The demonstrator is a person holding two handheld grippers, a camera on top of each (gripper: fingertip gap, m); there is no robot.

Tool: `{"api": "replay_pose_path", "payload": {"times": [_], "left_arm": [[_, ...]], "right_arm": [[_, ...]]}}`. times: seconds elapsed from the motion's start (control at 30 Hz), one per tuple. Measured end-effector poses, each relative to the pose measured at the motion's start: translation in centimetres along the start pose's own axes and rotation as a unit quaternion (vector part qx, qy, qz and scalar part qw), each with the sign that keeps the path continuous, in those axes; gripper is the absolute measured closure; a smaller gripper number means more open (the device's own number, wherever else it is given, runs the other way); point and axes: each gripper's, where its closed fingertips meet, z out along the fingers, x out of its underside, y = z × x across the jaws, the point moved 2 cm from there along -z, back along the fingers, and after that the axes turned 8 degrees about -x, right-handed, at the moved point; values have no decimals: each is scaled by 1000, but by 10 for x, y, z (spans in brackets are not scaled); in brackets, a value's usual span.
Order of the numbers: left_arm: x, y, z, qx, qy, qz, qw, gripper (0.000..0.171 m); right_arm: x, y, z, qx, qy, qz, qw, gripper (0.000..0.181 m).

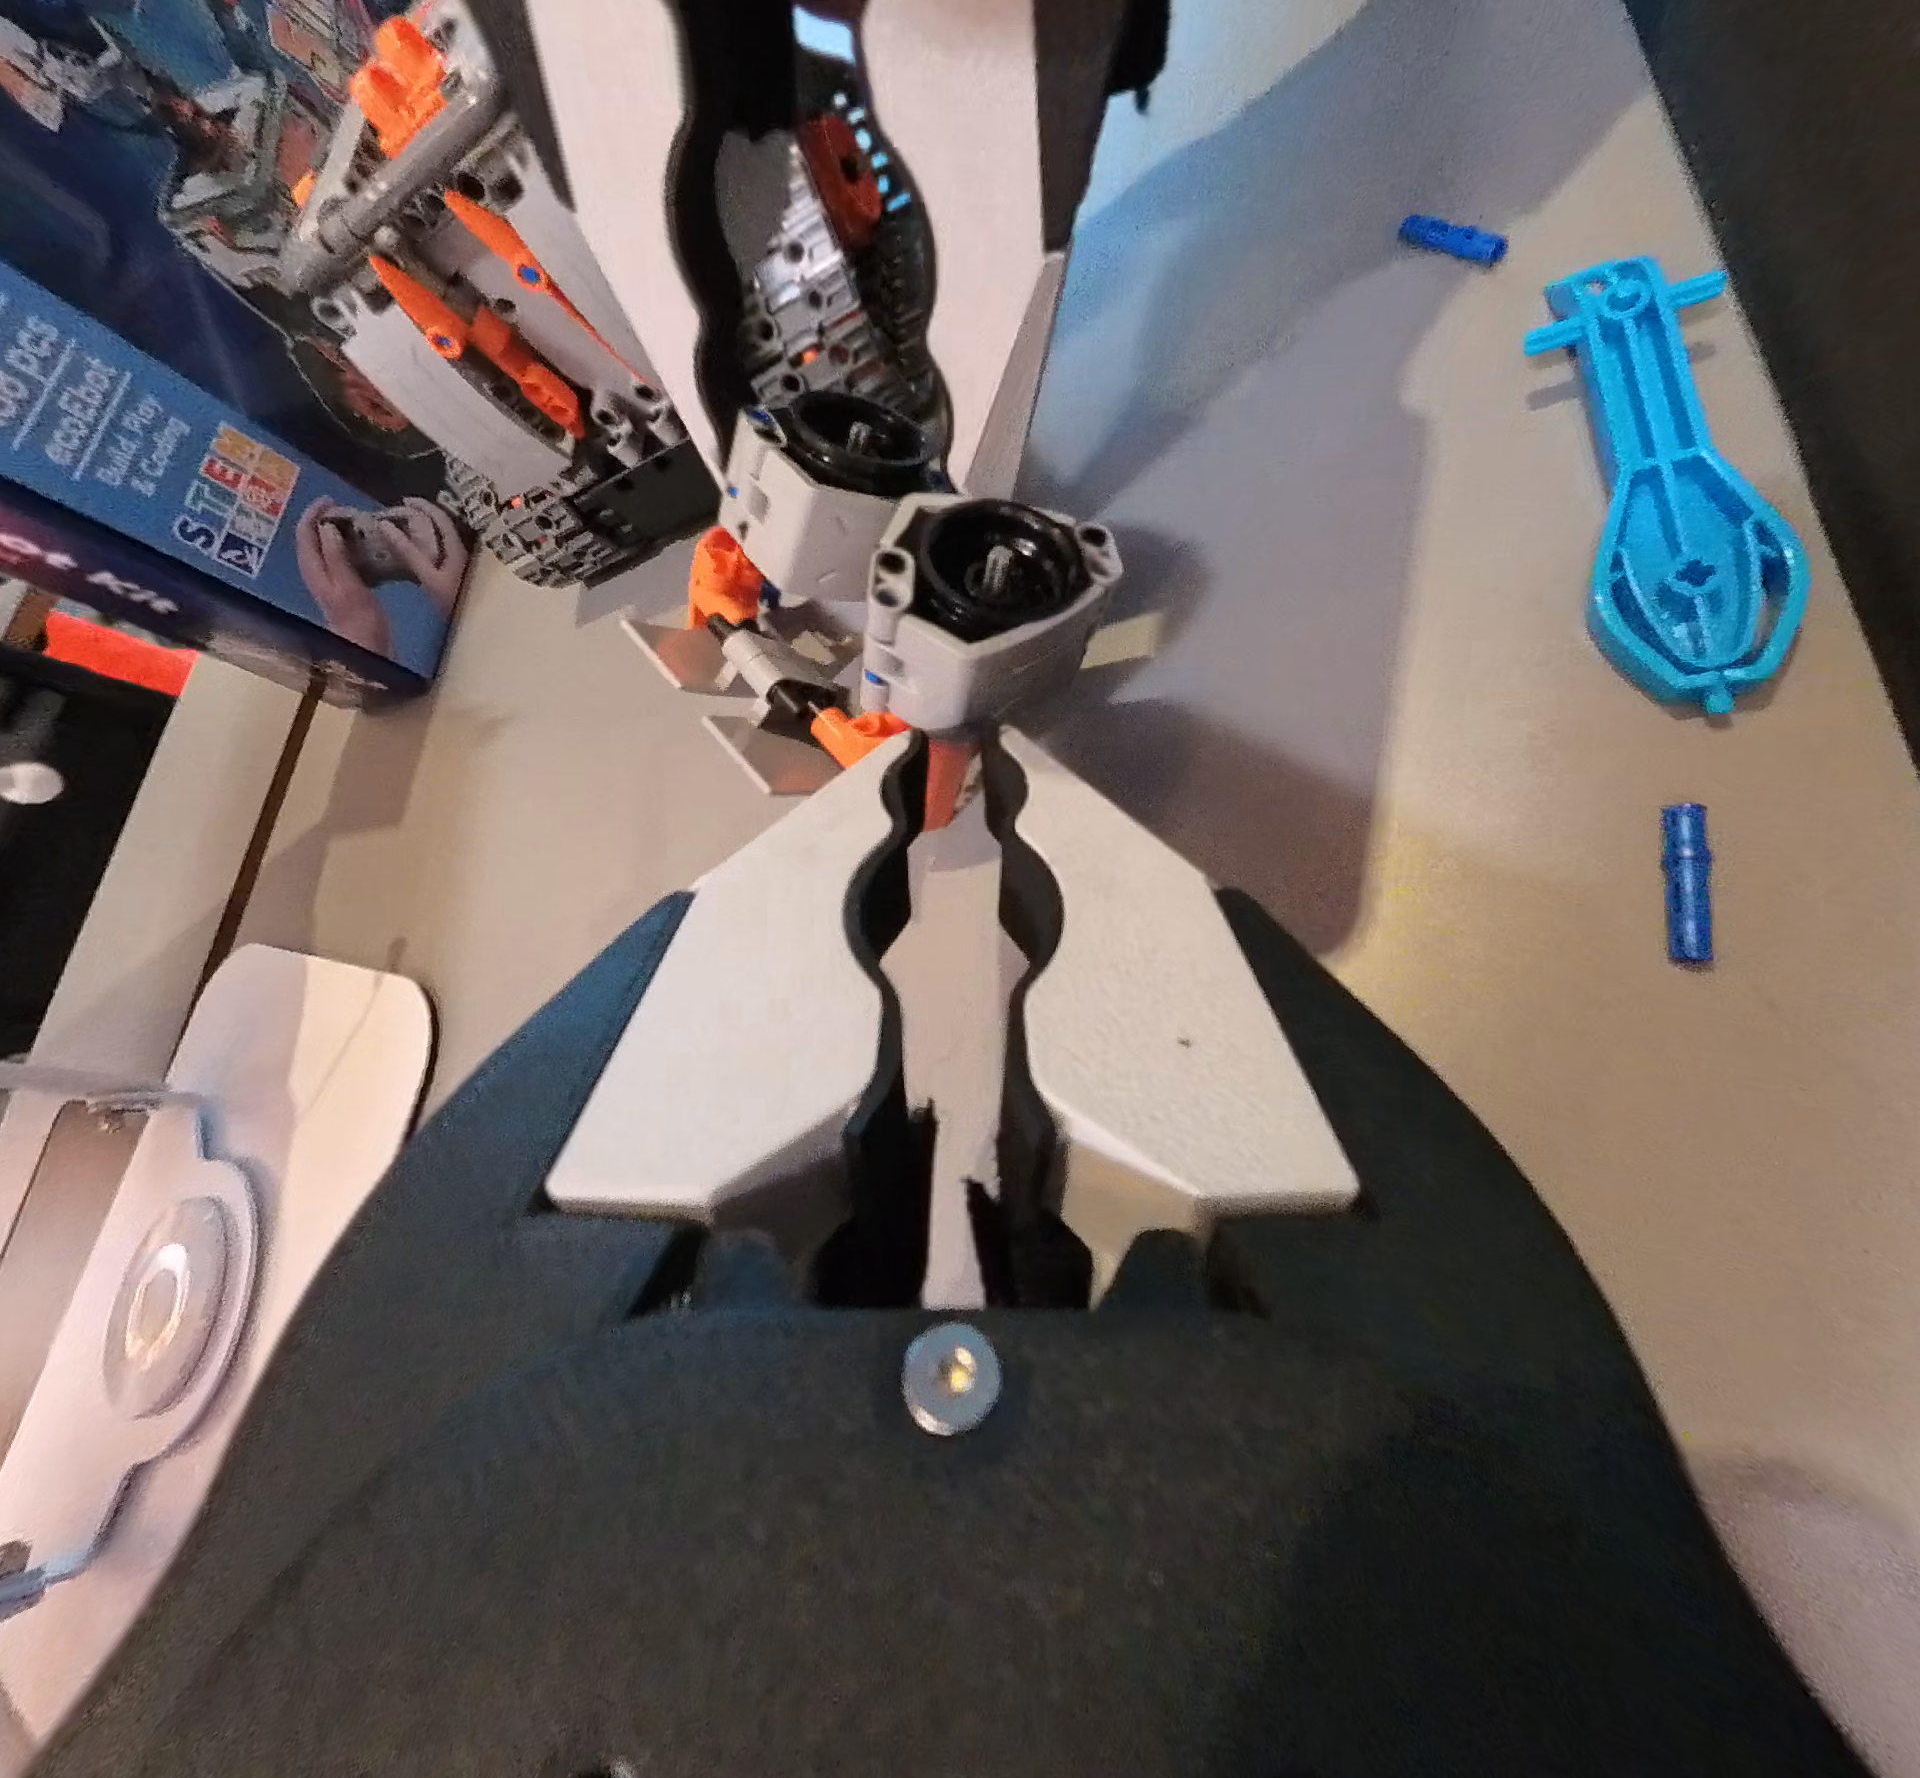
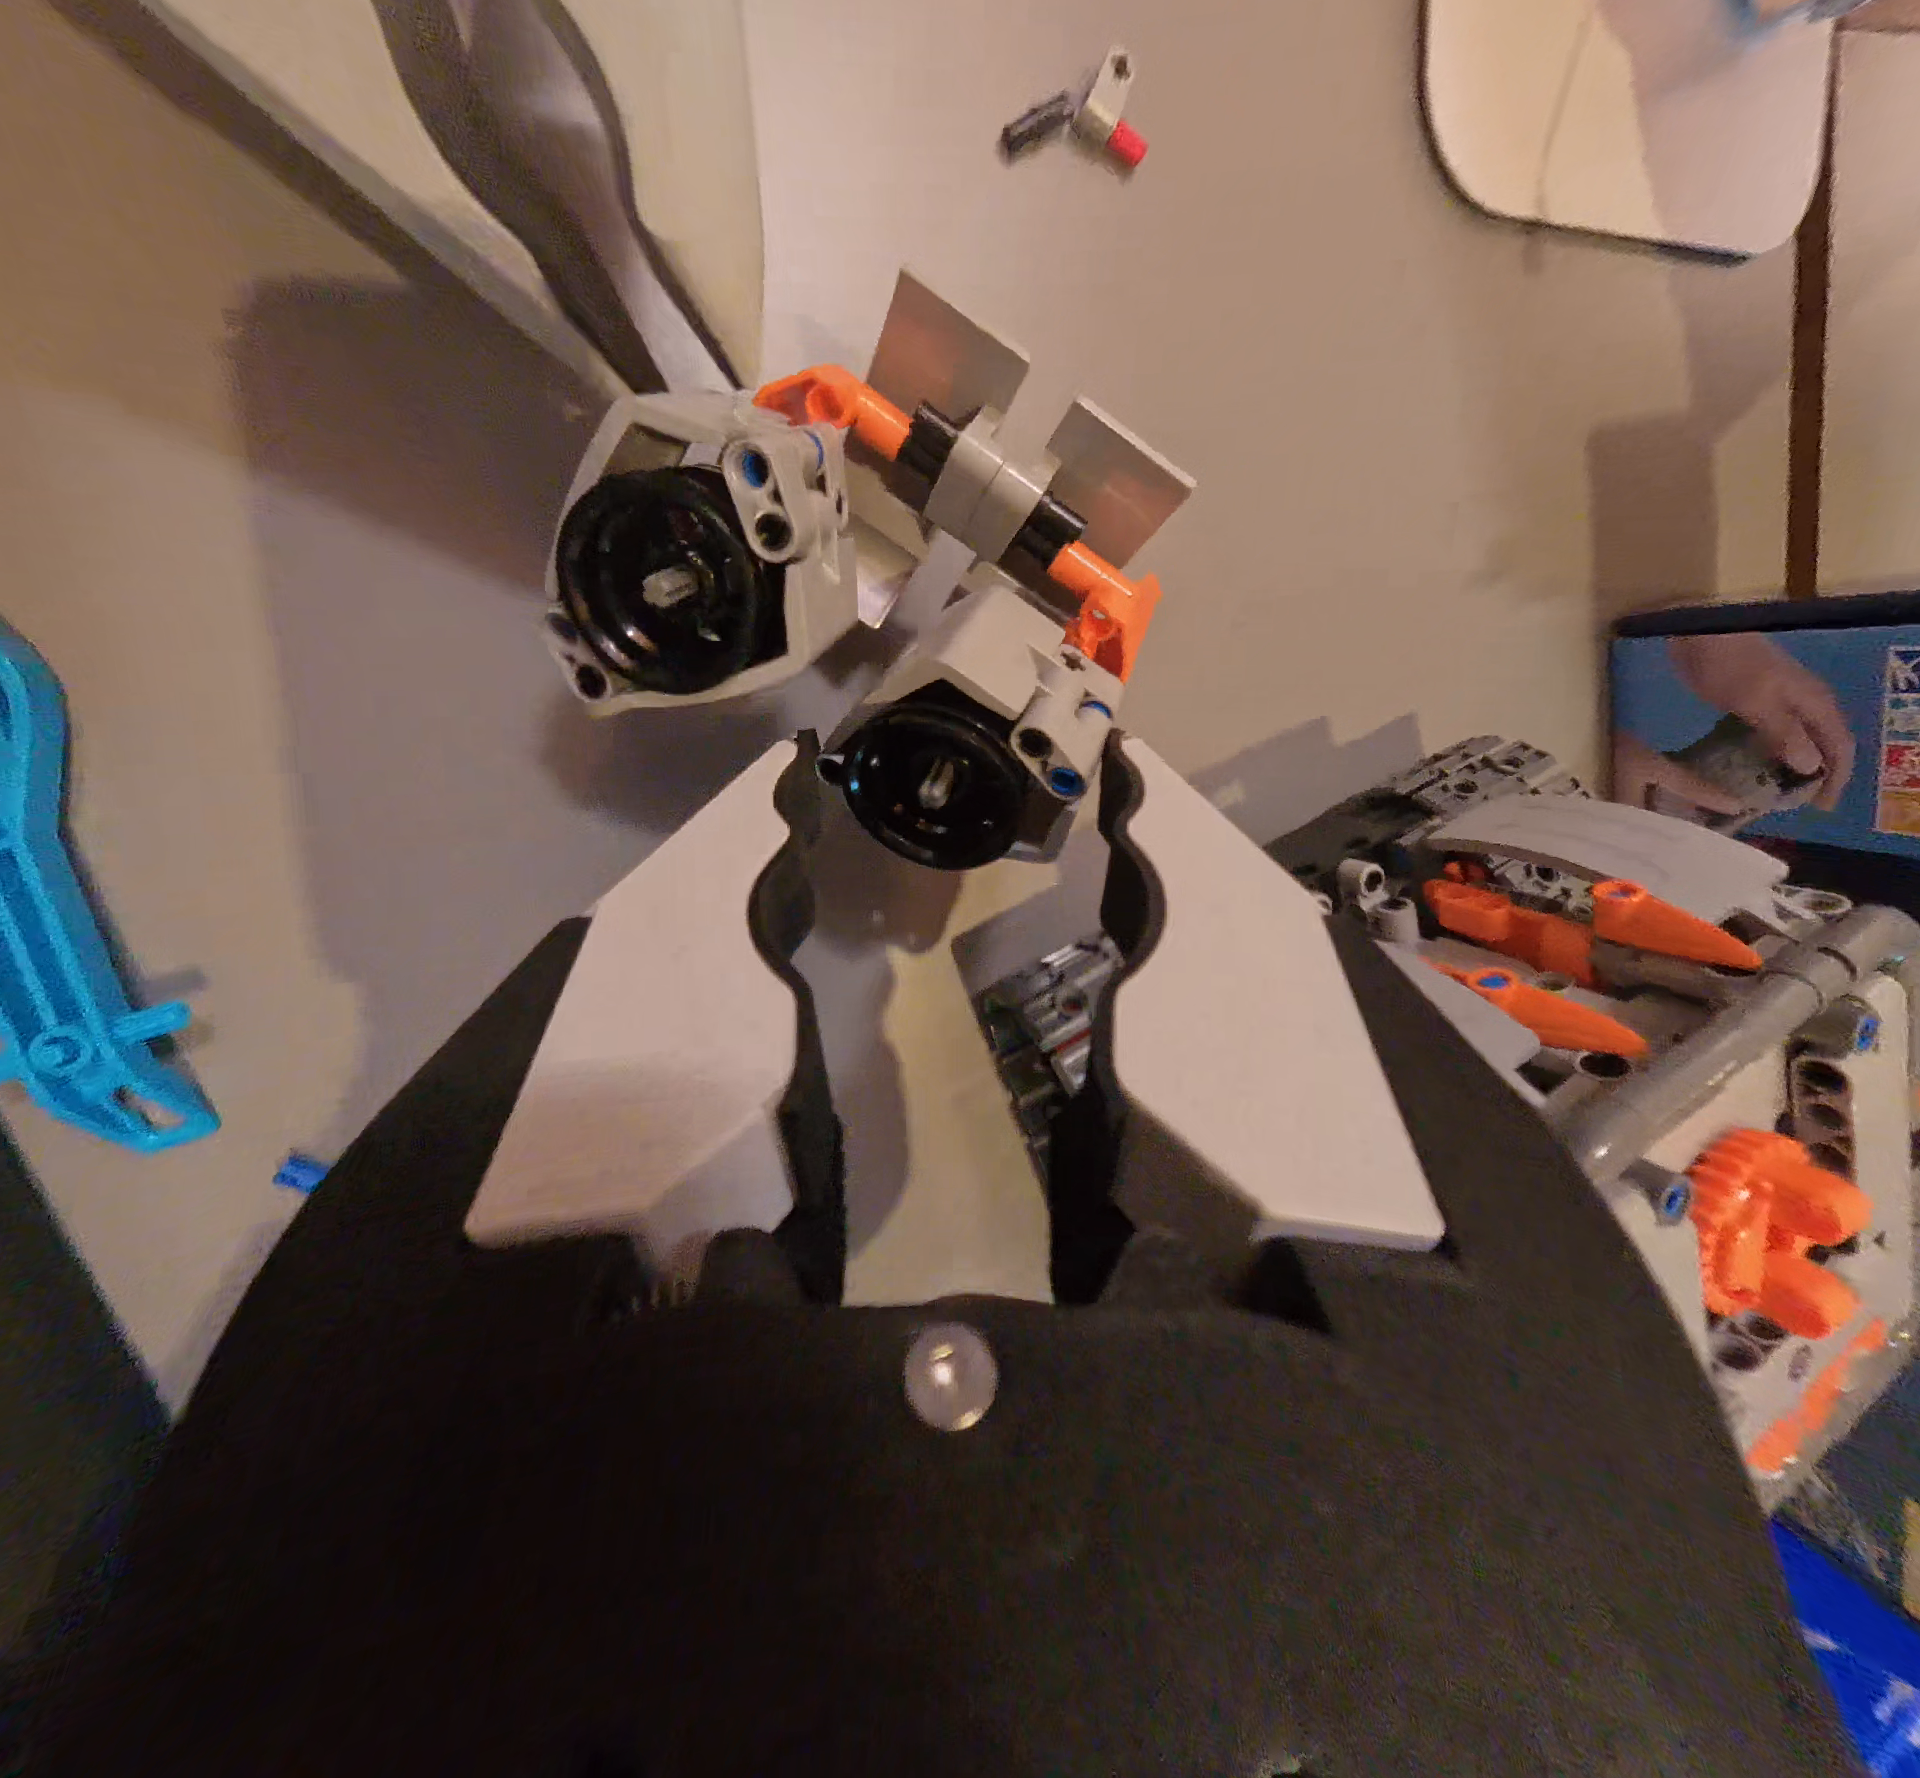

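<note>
Beige counter is carrying everything, lit warm from one side. Left hand-held gripper is pinching narrow on an orange piece at the bottom of the twin-motor assembly, jaws nearly together. Right hand-held gripper is closing around the nearer grey-and-black motor of that same assembly; its fingertips are sitting against the housing on both sides (actual clamping hard to confirm). Both are lifting the piece off the counter, judging by the shadow beneath. An orange axle with grey and black collars is linking the two motors, with flat grey panels behind.

Outward: a larger grey-and-orange brick model is sitting beside the right hand-held gripper, next to a blue printed box. A light-blue plastic tool is lying well apart, with two small blue pins near it. A small grey connector with a red tip is lying farther out, near a pale rounded board.
</note>
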Motion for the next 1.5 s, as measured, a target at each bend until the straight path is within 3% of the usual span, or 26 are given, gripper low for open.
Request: {"api": "replay_pose_path", "payload": {"times": [0.1, 0.17, 0.3, 0.4, 0.5, 0.63, 0.83, 0.93, 1.03, 1.23, 1.5], "left_arm": [[-1, -4, 1, 10, 10, -9, 1000, 146], [-2, 4, 3, -17, 19, -26, 999, 108], [0, 11, 9, -75, 40, 1, 996, 94], [4, 7, 15, -101, 64, 58, 991, 100], [5, 5, 17, -109, 74, 74, 988, 118], [10, 10, 15, -110, 85, 73, 988, 119], [15, 9, 13, -95, 86, 154, 980, 120], [15, 6, 12, -86, 82, 206, 971, 120], [16, 8, 11, -76, 85, 224, 968, 120], [18, 9, 10, -70, 96, 221, 968, 119], [21, 12, 6, -57, 114, 173, 977, 112]], "right_arm": [[4, -1, 5, -5, 36, 13, 999, 130], [3, -1, 8, -23, 23, 57, 998, 130], [0, -1, 9, -45, -13, 123, 991, 130], [-7, -1, 9, -59, -43, 162, 984, 130], [-12, 3, 13, -62, -46, 163, 984, 130], [-14, 3, 12, -47, -38, 136, 989, 130], [-9, 8, -1, -28, 35, -9, 999, 131], [-4, 13, -2, -21, 99, -112, 989, 131], [-2, 13, 5, -9, 118, -143, 983, 130], [-2, 13, 7, 15, 91, -145, 985, 130], [-2, 17, -3, -13, 33, -108, 993, 124]]}}
